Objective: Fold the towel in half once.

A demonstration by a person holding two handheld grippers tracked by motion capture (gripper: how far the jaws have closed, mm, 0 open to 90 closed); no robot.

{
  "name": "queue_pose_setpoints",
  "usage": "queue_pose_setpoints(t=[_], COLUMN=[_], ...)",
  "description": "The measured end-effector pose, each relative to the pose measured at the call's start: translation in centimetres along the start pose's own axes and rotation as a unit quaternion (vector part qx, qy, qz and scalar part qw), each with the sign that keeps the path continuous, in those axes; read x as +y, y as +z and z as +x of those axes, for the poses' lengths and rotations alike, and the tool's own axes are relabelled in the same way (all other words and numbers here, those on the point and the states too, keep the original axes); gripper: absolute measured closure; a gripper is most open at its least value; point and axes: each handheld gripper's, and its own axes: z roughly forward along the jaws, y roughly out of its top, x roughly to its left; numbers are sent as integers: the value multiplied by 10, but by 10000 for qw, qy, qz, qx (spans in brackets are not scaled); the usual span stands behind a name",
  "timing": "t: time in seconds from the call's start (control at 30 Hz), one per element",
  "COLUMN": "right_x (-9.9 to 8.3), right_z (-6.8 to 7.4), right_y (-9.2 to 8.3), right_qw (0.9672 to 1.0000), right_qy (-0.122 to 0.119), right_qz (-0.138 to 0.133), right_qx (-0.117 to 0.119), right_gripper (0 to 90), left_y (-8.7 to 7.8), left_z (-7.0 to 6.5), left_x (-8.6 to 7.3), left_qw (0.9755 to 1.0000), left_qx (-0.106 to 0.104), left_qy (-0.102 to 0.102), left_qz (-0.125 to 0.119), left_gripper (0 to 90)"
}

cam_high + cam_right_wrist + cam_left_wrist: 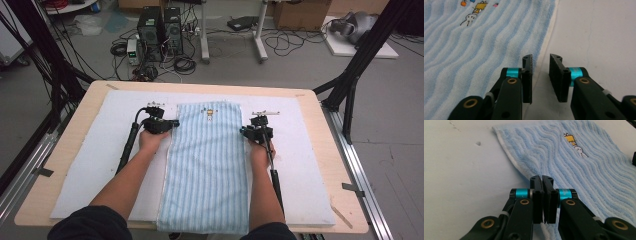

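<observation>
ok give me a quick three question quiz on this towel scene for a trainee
1. True or false: the left gripper has its jaws closed at the edge of the blue striped towel.
2. The right gripper straddles which part of the towel? A) its white hem B) the embroidered patch C) a corner hanging off the table
3. What lies under the towel?

Key: 1 true. 2 A, jaws apart, not yet pinching. 3 a white mat on the wooden table.

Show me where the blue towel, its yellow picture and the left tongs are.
blue towel (pixel 207 165), high view, middle of the cloth.
yellow picture (pixel 570 138), left gripper view, the embroidery.
left tongs (pixel 542 178), left gripper view, between the tips.
</observation>
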Motion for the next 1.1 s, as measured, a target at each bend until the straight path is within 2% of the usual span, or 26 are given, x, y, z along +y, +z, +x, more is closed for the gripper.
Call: queue_pose_setpoints(t=[0.03, 0.1, 0.33, 0.4, 0.47, 0.63, 0.77, 0.87, 0.93, 1.1], right_x=[0, 0, 1, 2, 3, 7, 7, 2, -5, -18], right_z=[0, 4, 6, 5, 4, 5, 8, 10, 12, 17], right_y=[0, 0, -2, -4, -8, -21, -35, -44, -50, -64], right_qw=[10000, 9999, 9995, 9996, 9995, 9986, 9974, 9965, 9963, 9956], right_qy=[-7, -121, -298, -235, -175, -337, -364, -430, -367, -418], right_qz=[22, 38, 70, 3, -106, -249, -398, -454, -502, -541], right_qx=[97, 106, 118, 179, 233, 334, 478, 547, 595, 640], right_gripper=[839, 878, 890, 891, 891, 890, 890, 890, 890, 890], left_y=[0, -1, -8, -10, -13, -23, -36, -44, -51, -64], left_z=[0, -1, 1, 0, -1, -3, -4, -8, -13, -22], left_x=[0, 0, 1, 2, 3, 6, 5, 4, 1, -8], left_qw=[10000, 10000, 9998, 9997, 9995, 9988, 9979, 9975, 9967, 9964], left_qx=[-16, -40, -91, -135, -168, -277, -417, -512, -602, -672], left_qy=[5, -10, -51, -53, -42, -29, -88, -59, -47, 82], left_qz=[-10, -46, -139, -220, -260, -394, -488, -493, -539, -516], left_gripper=[871, 871, 872, 871, 872, 871, 871, 871, 871, 871])
